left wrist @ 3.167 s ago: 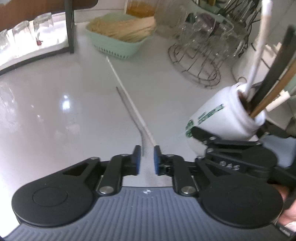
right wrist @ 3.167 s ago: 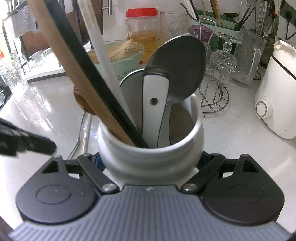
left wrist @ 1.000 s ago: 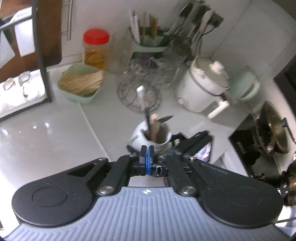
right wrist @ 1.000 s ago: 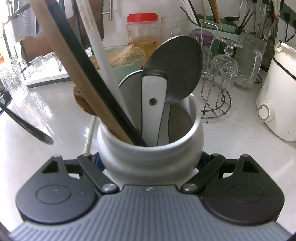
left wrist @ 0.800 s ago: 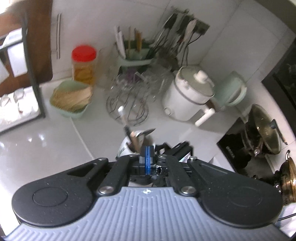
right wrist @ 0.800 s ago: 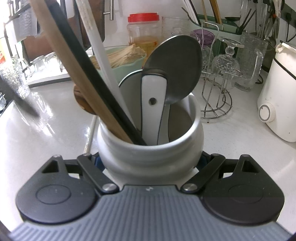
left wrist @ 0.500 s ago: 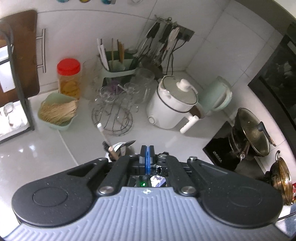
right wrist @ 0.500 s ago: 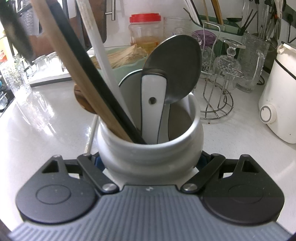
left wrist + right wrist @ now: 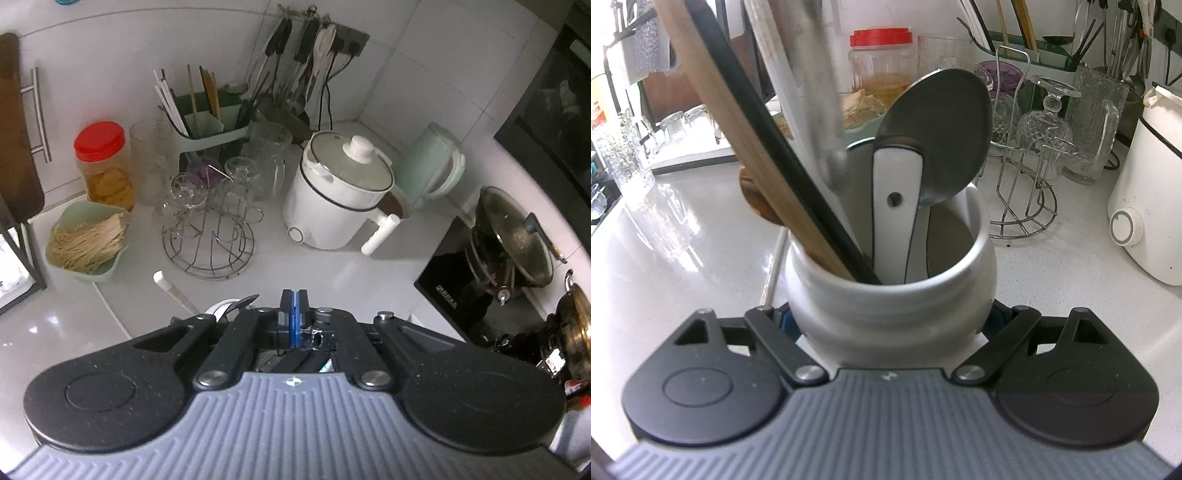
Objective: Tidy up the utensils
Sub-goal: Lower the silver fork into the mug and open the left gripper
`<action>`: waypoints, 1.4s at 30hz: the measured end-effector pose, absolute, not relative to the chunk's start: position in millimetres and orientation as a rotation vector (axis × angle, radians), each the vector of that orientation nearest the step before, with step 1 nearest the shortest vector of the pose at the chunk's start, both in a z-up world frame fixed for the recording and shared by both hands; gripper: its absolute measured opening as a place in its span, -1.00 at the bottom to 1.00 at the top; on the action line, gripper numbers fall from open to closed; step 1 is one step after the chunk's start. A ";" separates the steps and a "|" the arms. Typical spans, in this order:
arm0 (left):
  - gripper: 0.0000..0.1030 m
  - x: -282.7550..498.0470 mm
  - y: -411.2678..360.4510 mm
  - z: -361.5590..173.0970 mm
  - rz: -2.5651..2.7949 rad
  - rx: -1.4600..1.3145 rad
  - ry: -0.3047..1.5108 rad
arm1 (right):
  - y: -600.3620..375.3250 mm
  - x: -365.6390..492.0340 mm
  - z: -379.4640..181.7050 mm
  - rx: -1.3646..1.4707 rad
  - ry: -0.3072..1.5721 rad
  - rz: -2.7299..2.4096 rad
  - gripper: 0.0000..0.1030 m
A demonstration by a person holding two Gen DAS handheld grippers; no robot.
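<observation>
My right gripper (image 9: 891,317) is shut on the white ceramic crock (image 9: 886,291), its pads pressing both sides. The crock holds a wooden spatula (image 9: 738,122), a black stick (image 9: 775,147), a white-handled utensil (image 9: 895,206) and a steel spoon (image 9: 942,136). A blurred grey metal utensil (image 9: 812,92) comes down into the crock from above. My left gripper (image 9: 293,299) hovers high over the crock's rim (image 9: 218,308) with its blue pads pressed together. The metal utensil hangs below it, hidden in the left wrist view.
A thin white stick (image 9: 774,266) lies on the counter left of the crock. Behind stand a green basket of sticks (image 9: 88,240), a red-lidded jar (image 9: 103,162), a wire glass rack (image 9: 208,236), a white electric pot (image 9: 340,192) and a green kettle (image 9: 432,166). A hob with pans (image 9: 509,243) is at the right.
My left gripper has risen and swung over the crock. The metal utensil moved from the left edge of the right wrist view to above the crock. The right gripper kept still.
</observation>
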State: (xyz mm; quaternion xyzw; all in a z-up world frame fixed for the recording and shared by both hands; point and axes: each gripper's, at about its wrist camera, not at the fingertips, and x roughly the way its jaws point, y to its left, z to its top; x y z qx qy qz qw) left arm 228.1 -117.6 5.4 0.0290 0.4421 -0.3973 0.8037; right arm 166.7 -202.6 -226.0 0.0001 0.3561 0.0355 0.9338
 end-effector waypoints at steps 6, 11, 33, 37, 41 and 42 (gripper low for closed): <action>-0.99 256.8 -146.6 -14.6 -0.863 0.122 1.045 | -201.2 168.0 -225.3 0.002 0.735 0.071 0.78; -0.99 276.8 -158.0 -27.4 -0.840 0.137 1.141 | -202.4 169.9 -225.5 0.000 0.737 0.072 0.78; -0.53 285.3 -146.7 -29.0 -0.783 0.105 1.156 | -199.9 170.2 -225.3 -0.010 0.735 0.075 0.78; -0.40 275.8 -127.2 -18.0 -0.753 0.064 1.080 | -199.5 170.5 -225.3 -0.011 0.738 0.076 0.78; -0.39 263.8 -105.9 -7.4 -0.712 0.032 0.998 | -199.5 171.1 -225.0 -0.010 0.740 0.075 0.78; -0.38 260.2 -100.6 -4.9 -0.702 0.027 0.975 | -199.6 171.3 -224.8 -0.010 0.742 0.075 0.78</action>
